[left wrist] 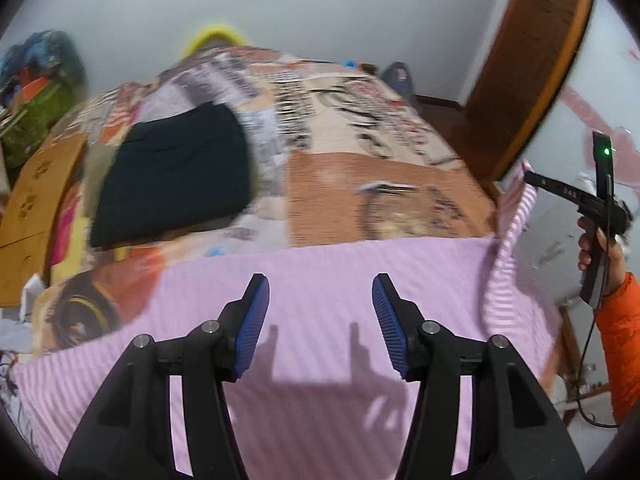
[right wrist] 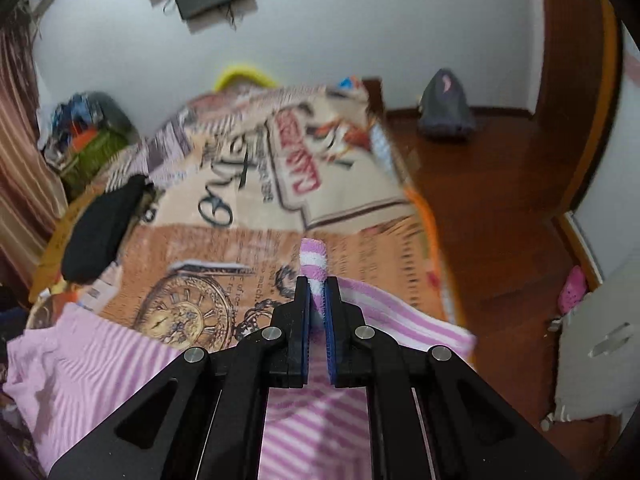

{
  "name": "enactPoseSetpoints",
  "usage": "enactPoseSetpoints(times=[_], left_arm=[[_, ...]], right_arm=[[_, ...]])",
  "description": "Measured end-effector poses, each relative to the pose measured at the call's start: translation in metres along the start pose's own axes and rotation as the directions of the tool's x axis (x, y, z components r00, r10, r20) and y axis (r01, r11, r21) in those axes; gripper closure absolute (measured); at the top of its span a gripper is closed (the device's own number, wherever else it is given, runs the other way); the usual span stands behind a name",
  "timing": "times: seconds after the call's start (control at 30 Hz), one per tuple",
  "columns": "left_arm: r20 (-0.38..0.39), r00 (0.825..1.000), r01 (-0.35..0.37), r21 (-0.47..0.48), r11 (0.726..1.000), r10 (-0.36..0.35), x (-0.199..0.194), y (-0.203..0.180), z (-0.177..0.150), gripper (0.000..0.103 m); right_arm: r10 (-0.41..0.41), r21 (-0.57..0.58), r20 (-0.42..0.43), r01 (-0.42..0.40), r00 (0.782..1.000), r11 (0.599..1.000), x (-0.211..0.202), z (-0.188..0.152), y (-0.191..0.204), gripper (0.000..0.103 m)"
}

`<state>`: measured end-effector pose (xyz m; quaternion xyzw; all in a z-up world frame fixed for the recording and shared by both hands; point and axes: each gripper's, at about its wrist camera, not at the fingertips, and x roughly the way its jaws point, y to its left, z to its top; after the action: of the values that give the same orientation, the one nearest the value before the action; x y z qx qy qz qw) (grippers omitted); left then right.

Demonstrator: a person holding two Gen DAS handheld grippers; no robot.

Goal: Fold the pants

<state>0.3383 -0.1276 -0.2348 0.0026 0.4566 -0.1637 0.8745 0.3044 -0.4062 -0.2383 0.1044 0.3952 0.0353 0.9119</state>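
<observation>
Right wrist: pants (right wrist: 314, 268) between claw (right wrist: 318, 300) pads

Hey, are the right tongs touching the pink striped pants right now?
Touching. The right wrist view shows the right tongs shut on a bunched edge of the pink striped pants, both blue pads pressed against the fabric.

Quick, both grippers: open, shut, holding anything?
Left gripper: open, nothing between the pads, above the pants.
Right gripper: shut on a pinch of the pants' edge.
</observation>
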Motion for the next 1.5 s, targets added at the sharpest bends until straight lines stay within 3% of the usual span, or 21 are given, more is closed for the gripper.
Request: enactPoseSetpoints(times=[0.23, 0.4, 0.5, 0.53, 0.6, 0.67, 0.73, 1.03, 1.17, 1.3, 1.5], left_arm=[[-0.064, 0.989, 0.142, 0.115, 0.983, -0.136, 0.006, -0.097, -0.025, 0.044], [-0.138, 0.975, 0.197, 0.166, 0.966, -0.175, 0.023, -0.145, -0.053, 0.044], [-0.156, 0.974, 0.193, 0.198, 0.961, -0.164, 0.032, -0.163, -0.066, 0.044], [-0.159, 0.976, 0.181, 0.223, 0.958, -0.147, 0.037, -0.17, -0.071, 0.046], [-0.165, 0.978, 0.165, 0.245, 0.955, -0.126, 0.042, -0.177, -0.076, 0.064], [-0.184, 0.976, 0.163, 0.254, 0.954, -0.117, 0.049, -0.182, -0.079, 0.09], [-0.175, 0.977, 0.16, 0.245, 0.956, -0.118, 0.048, -0.181, -0.078, 0.098], [-0.022, 0.991, 0.136, 0.224, 0.965, -0.134, 0.007, -0.179, -0.058, 0.1], [-0.023, 0.989, 0.148, 0.265, 0.953, -0.147, 0.005, -0.191, -0.062, 0.1], [-0.092, 0.984, 0.172, 0.304, 0.937, -0.151, 0.023, -0.205, -0.08, 0.1], [-0.21, 0.967, 0.206, 0.316, 0.926, -0.144, 0.054, -0.219, -0.114, 0.099]], right_arm=[[-0.022, 0.049, 0.066, 0.019, 0.998, 0.999, -0.05, -0.004, -0.026, 0.097], [-0.032, 0.087, 0.079, 0.025, 0.996, 0.996, -0.066, -0.019, -0.042, 0.097], [-0.031, 0.111, 0.075, 0.023, 0.997, 0.994, -0.07, -0.028, -0.05, 0.097], [-0.029, 0.12, 0.071, 0.021, 0.997, 0.993, -0.071, -0.032, -0.053, 0.097], [-0.025, 0.135, 0.066, 0.016, 0.998, 0.991, -0.069, -0.035, -0.058, 0.097], [-0.018, 0.142, 0.068, 0.009, 0.998, 0.99, -0.073, -0.037, -0.062, 0.097], [-0.012, 0.144, 0.078, 0.001, 0.997, 0.99, -0.075, -0.034, -0.062, 0.097], [0.024, 0.068, 0.204, -0.038, 0.979, 0.997, -0.106, 0.005, -0.044, 0.097], [0.026, 0.054, 0.247, -0.041, 0.969, 0.998, -0.117, 0.006, -0.043, 0.097], [-0.017, 0.071, 0.185, 0.004, 0.983, 0.997, -0.099, -0.021, -0.059, 0.097], [-0.05, 0.171, -0.019, 0.052, 0.999, 0.984, -0.052, -0.098, -0.105, 0.097]])
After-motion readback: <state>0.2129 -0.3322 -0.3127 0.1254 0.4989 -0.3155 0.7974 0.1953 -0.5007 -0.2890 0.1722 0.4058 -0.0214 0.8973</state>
